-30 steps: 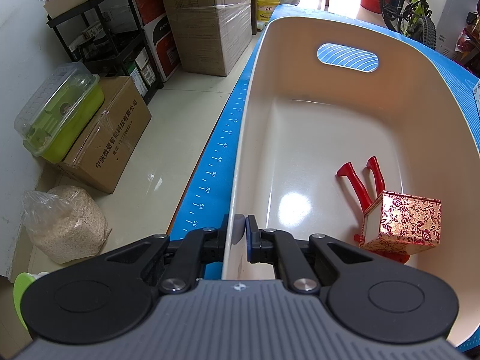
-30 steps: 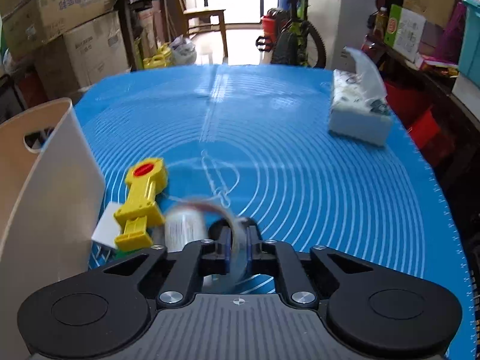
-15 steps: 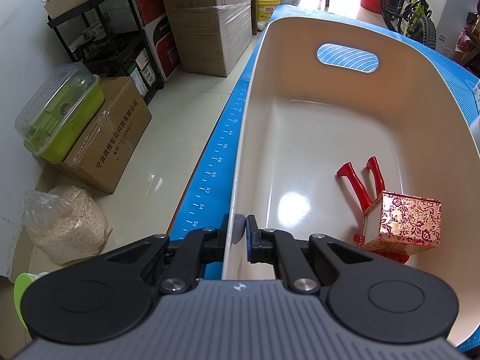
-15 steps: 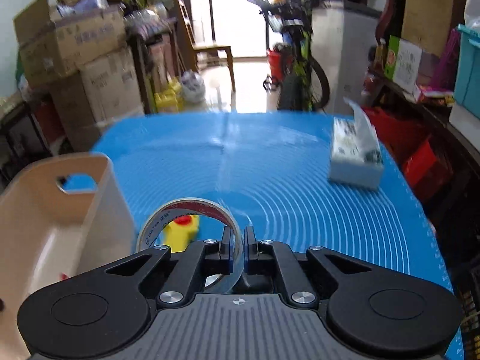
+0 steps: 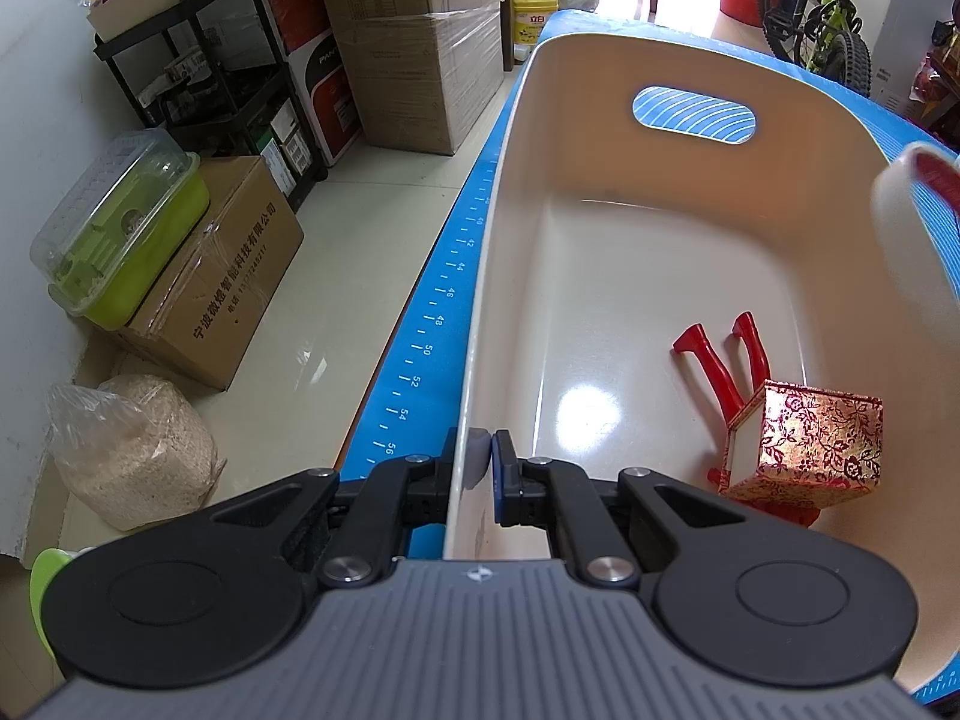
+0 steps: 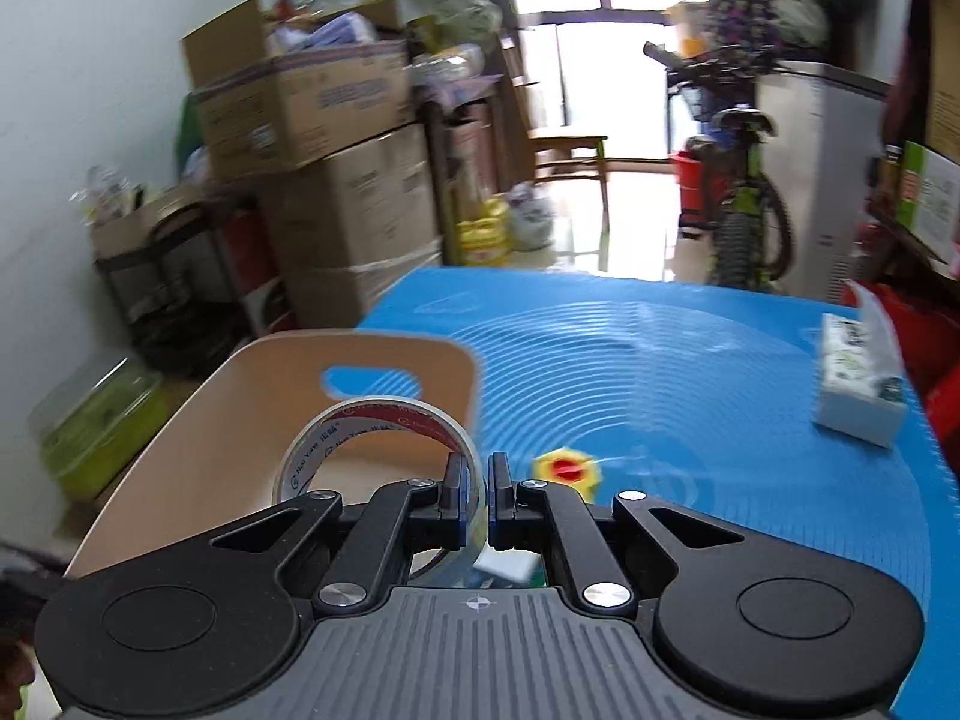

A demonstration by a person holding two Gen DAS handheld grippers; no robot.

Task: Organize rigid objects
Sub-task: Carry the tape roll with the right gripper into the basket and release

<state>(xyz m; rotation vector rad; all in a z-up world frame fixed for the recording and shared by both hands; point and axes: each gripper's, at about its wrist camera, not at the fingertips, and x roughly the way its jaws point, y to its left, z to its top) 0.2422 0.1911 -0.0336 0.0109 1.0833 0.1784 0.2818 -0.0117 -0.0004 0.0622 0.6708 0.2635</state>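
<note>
A cream plastic bin (image 5: 600, 138) stands on the blue mat, and my left gripper (image 5: 483, 468) is shut on its near-left rim. Inside lie a red plastic tool (image 5: 720, 366) and a red-and-gold patterned box (image 5: 816, 444). My right gripper (image 6: 477, 498) is shut on the wall of a clear tape roll (image 6: 366, 432) with a red-printed core, held up in the air over the bin's (image 6: 252, 420) right side. The same tape roll (image 5: 918, 228) shows blurred at the right edge of the left wrist view. A yellow toy with a red button (image 6: 564, 468) lies on the mat beyond the fingers.
A tissue pack (image 6: 858, 384) sits at the right of the blue mat (image 6: 690, 372). Cardboard boxes (image 6: 336, 150), a black shelf (image 5: 228, 72) and a bicycle (image 6: 744, 204) stand around the table. On the floor left of the table are a green lidded container (image 5: 126, 222) and a bag of grain (image 5: 132, 450).
My right gripper has risen off the mat with the tape roll and swung left toward the bin. The tape roll now enters the left wrist view at the right edge. The left gripper has not moved.
</note>
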